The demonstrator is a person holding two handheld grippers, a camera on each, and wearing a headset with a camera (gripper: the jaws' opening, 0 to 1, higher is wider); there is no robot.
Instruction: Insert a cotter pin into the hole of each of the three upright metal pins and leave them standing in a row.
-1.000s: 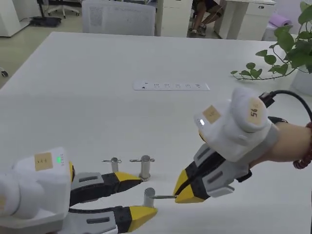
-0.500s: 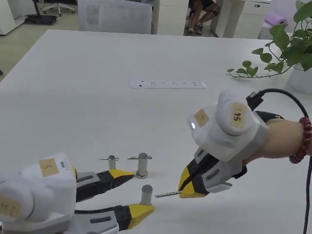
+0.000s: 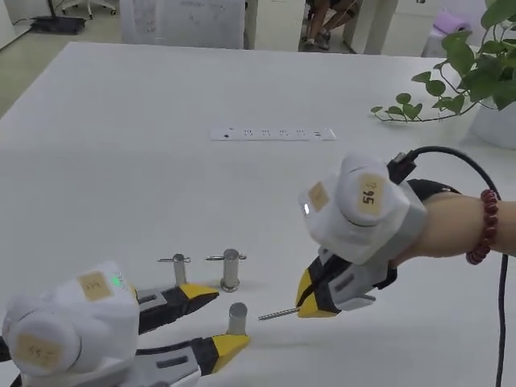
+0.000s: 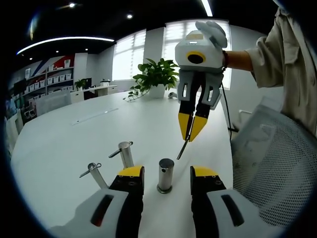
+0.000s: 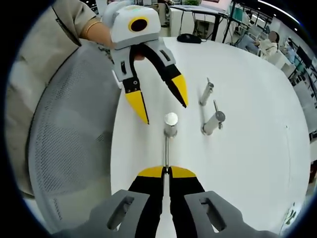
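Three upright metal pins stand on the white table (image 3: 161, 145). The left pin (image 3: 179, 270) and the middle pin (image 3: 230, 268) each carry a cotter pin through the top. The bare front pin (image 3: 237, 318) stands between the jaws of my open left gripper (image 3: 216, 318), which do not touch it (image 4: 166, 174). My right gripper (image 3: 310, 302) is shut on a thin cotter pin (image 3: 278, 313). That cotter pin points at the bare pin (image 5: 170, 124) with its tip a little short of it. Seen from the right gripper view, the cotter pin (image 5: 166, 148) juts out of my shut right gripper (image 5: 166, 171).
A white power strip (image 3: 272, 134) lies further back on the table. A potted plant (image 3: 476, 64) stands at the far right. A black cable (image 3: 451, 161) runs from the right gripper. A grey mesh chair (image 5: 64, 148) stands beside the table's near edge.
My right gripper has drawn back to the right with the cotter pin, whose tip was at the front pin and now stands off it. The left gripper stays open around that pin.
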